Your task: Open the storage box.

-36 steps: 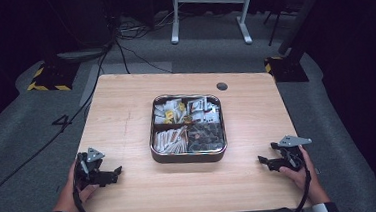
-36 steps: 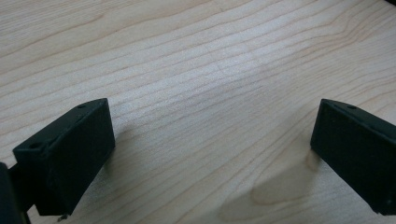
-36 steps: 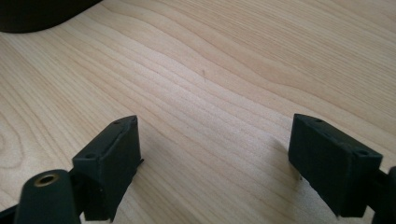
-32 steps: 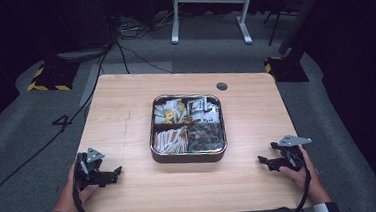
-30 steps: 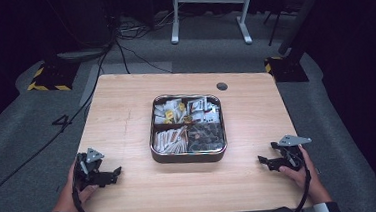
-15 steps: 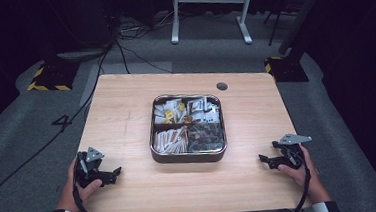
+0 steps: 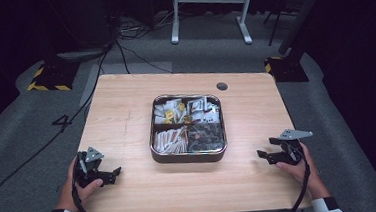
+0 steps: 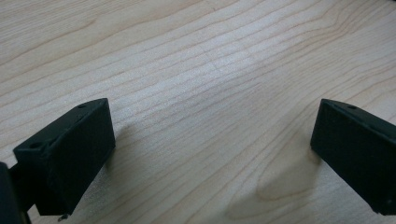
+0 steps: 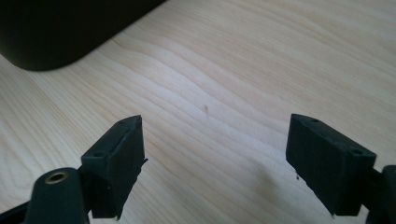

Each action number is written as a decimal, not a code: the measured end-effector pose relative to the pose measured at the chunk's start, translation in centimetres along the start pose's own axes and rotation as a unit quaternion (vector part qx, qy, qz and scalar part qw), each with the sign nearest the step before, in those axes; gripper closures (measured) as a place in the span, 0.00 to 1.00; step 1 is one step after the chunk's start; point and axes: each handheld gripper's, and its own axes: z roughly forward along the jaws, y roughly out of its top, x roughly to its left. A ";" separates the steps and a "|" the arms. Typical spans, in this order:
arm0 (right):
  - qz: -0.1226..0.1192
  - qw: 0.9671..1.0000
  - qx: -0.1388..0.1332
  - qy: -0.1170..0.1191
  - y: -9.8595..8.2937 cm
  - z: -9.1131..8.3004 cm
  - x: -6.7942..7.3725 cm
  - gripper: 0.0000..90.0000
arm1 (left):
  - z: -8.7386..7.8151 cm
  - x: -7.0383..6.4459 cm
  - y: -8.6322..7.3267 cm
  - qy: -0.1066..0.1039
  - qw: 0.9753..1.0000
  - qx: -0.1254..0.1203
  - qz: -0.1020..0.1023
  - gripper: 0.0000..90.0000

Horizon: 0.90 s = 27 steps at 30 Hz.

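A square metal box (image 7: 189, 158) with four compartments stands at the middle of the wooden table (image 7: 121, 115). It holds white and yellow packets (image 7: 167, 112), more packets (image 7: 203, 108), pale sticks (image 7: 171, 139) and dark pieces (image 7: 205, 137). My left gripper (image 7: 111, 174) rests near the front left corner, held by a hand, and points right. Its jaws stand wide apart over bare wood (image 8: 212, 140). My right gripper (image 7: 263, 150) rests near the front right edge and points left towards the box. It is open too (image 9: 215, 154), with nothing between its jaws.
A dark round grommet (image 7: 221, 86) sits in the tabletop behind the box. A dark rounded corner (image 9: 56, 28) of the box lies ahead of the right gripper. Cables (image 7: 121, 45) and a stand's legs (image 7: 209, 14) are on the floor beyond the table.
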 end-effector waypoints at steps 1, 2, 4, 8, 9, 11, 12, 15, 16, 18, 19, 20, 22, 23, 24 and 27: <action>-0.006 1.000 -0.006 0.003 0.6 -0.1 0.2 0.23 | 0.0 0.0 0.0 0.000 1.000 0.000 0.000 0.00; -0.010 1.000 -0.006 0.004 1.0 -0.1 0.3 0.23 | 0.0 0.0 0.0 0.000 1.000 0.000 0.000 0.00; -0.015 1.000 -0.008 0.009 1.5 -0.1 0.5 0.24 | 0.0 0.0 0.0 0.000 1.000 0.000 0.000 0.00; -0.024 0.999 -0.013 0.019 2.6 0.0 0.9 0.26 | 0.0 0.0 0.0 0.000 1.000 0.000 0.000 0.00; -0.026 0.999 -0.014 0.021 2.9 0.1 1.0 0.26 | 0.0 0.0 0.0 0.001 1.000 0.000 0.001 0.00; -0.036 0.999 -0.016 0.025 4.1 0.3 1.4 0.27 | 0.0 0.0 0.0 0.000 1.000 0.000 0.000 0.00; -0.036 0.999 -0.016 0.025 4.1 0.3 1.4 0.27 | 0.0 0.0 0.0 0.000 1.000 0.000 0.000 0.00; -0.050 0.998 -0.019 0.032 5.4 0.6 2.0 0.27 | 0.0 0.0 0.0 0.000 1.000 0.000 0.000 0.00; -0.052 0.998 -0.019 0.032 5.7 0.7 2.1 0.27 | 0.0 0.0 0.0 0.000 1.000 0.000 0.000 0.00; -0.055 0.998 -0.020 0.036 6.2 0.8 2.3 0.28 | 0.0 0.0 0.0 0.000 1.000 0.000 0.000 0.00; -0.056 0.997 -0.021 0.038 6.5 0.9 2.4 0.28 | 0.0 0.0 0.0 0.000 1.000 0.000 0.000 0.00; -0.058 0.997 -0.022 0.040 6.9 1.0 2.5 0.28 | 0.0 0.0 0.0 0.000 1.000 0.000 0.000 0.00; -0.061 0.997 -0.024 0.042 7.2 1.0 2.7 0.29 | 0.0 0.0 0.0 0.000 1.000 0.000 0.001 0.00; -0.066 0.997 -0.025 0.045 7.9 1.3 3.0 0.29 | 0.0 0.0 0.0 0.000 1.000 0.000 0.000 0.00; -0.068 0.996 -0.027 0.047 8.2 1.4 3.1 0.29 | 0.0 0.0 0.0 0.000 1.000 0.000 0.000 0.00; -0.075 0.995 -0.033 0.054 9.1 1.8 3.6 0.29 | 0.0 0.0 0.0 0.000 1.000 0.000 0.000 0.00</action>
